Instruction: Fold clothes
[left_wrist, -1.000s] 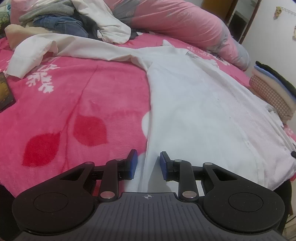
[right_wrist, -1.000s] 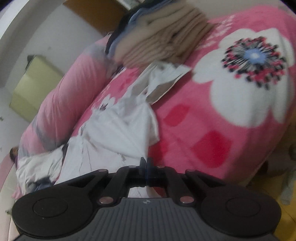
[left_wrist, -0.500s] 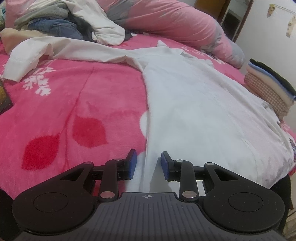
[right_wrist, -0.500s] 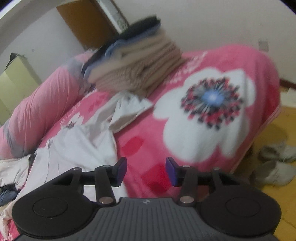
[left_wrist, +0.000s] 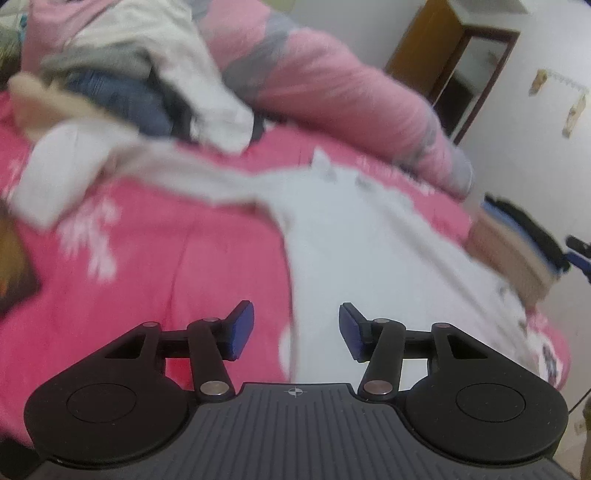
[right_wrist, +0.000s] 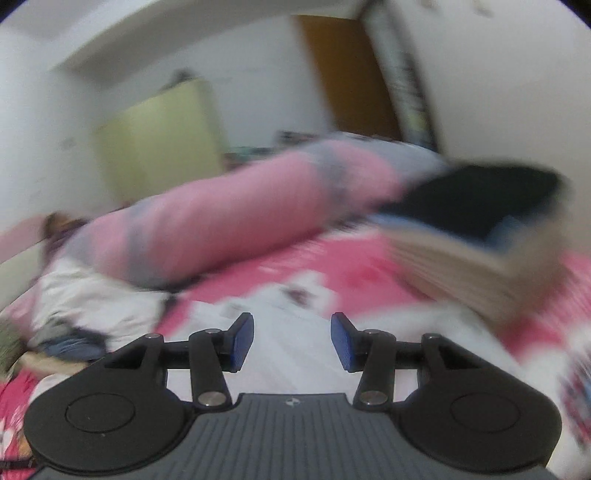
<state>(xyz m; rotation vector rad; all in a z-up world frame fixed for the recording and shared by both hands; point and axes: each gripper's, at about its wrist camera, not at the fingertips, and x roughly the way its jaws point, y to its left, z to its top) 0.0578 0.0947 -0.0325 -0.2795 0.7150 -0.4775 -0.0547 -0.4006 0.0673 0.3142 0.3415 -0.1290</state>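
The white cotton shirt (left_wrist: 369, 236) lies spread across the pink floral bed blanket (left_wrist: 147, 266); the left gripper (left_wrist: 296, 330), jaws opening, and the right gripper (right_wrist: 291, 341), jaws apart, both hold nothing.

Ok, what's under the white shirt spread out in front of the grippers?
The white shirt lies flat on the pink floral blanket, which shows all around it. Whatever sits directly beneath the shirt's body is covered, so I can't tell.
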